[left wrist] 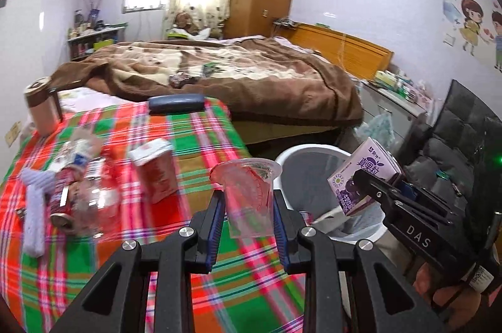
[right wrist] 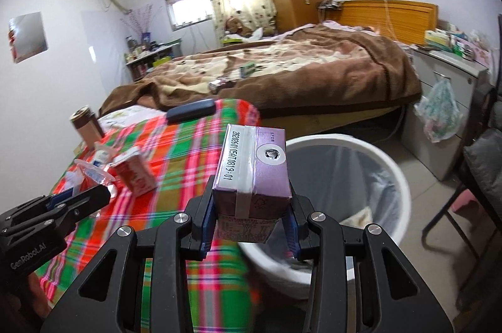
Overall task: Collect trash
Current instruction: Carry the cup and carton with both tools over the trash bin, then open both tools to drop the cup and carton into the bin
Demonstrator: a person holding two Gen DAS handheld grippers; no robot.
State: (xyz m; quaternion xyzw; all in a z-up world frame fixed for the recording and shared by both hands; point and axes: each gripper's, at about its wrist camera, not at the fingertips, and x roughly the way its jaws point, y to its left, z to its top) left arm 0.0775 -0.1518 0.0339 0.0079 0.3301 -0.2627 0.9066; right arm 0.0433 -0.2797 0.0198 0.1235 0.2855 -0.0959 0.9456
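Note:
In the left wrist view my left gripper [left wrist: 248, 207] is shut on a clear plastic cup [left wrist: 251, 192], held upright over the right edge of the plaid-covered table [left wrist: 194, 145]. To its right my right gripper [left wrist: 368, 187] is shut on a purple drink carton [left wrist: 365, 168] above the white lined bin [left wrist: 301, 149]. In the right wrist view the purple carton [right wrist: 254, 170] sits between the blue pads of the right gripper [right wrist: 251, 217], at the bin's [right wrist: 329, 140] left rim. The left gripper [right wrist: 94, 192] holds the cup [right wrist: 91, 173] at the far left.
A red carton [left wrist: 157, 173], a crushed can [left wrist: 62, 195], a clear bottle [left wrist: 97, 195] and a lavender knitted piece [left wrist: 34, 207] lie on the table. A mug [left wrist: 40, 107] and a dark case [left wrist: 177, 102] stand farther back. A bed [left wrist: 251, 72] and a black chair [left wrist: 464, 138] flank the bin.

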